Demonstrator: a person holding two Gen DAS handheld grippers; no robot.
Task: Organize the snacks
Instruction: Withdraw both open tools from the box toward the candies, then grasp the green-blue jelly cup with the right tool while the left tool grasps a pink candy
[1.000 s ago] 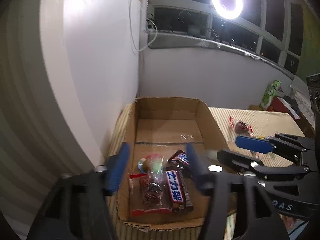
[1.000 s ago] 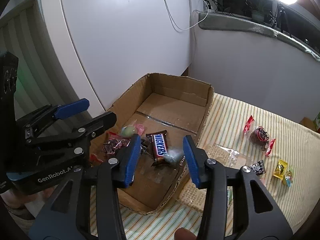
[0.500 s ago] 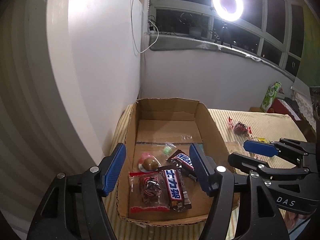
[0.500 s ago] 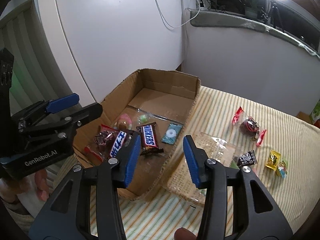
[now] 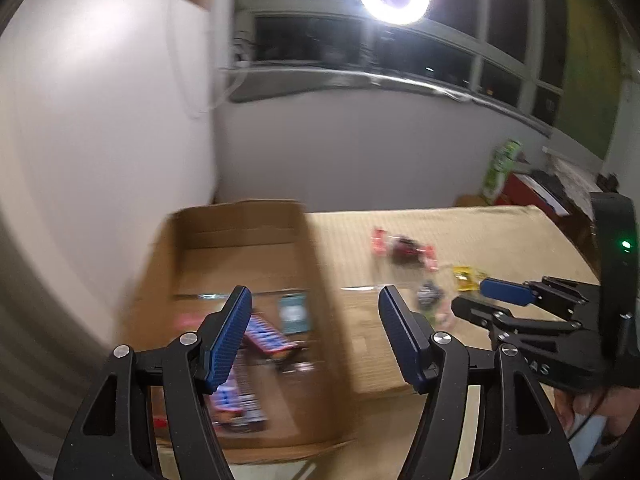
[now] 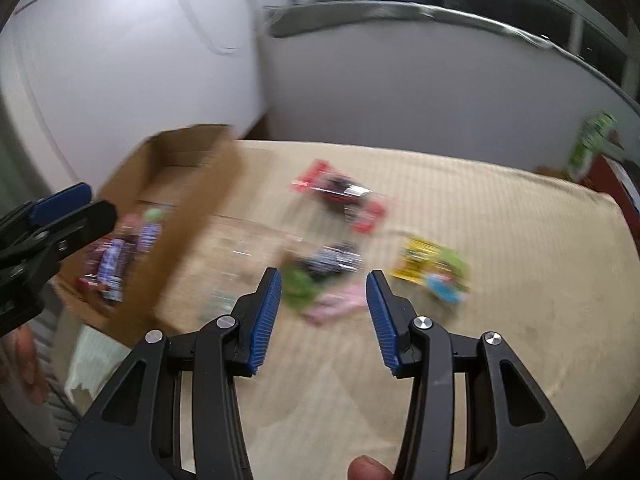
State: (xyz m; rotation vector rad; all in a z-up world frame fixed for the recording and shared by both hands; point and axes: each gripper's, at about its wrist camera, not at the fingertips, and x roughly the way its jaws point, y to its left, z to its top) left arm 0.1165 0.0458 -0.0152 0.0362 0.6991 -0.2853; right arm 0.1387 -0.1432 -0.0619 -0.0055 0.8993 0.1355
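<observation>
Over at nine o'clock our cardboard box (image 6: pixel 192 216) holds several snacks, loose packets (image 6: pixel 340 196) wait on the tabletop (image 6: pixel 500 280), and both our left hand-held gripper (image 5: pixel 316 340) and right hand-held gripper (image 6: pixel 324 312) gape empty.

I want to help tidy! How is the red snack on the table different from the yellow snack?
The red snack lies farther back on the striped table; the yellow snack lies nearer the right gripper. The red snack has a dark middle; the yellow snack looks yellow with dark print. Both are outside the cardboard box, ungripped.
</observation>
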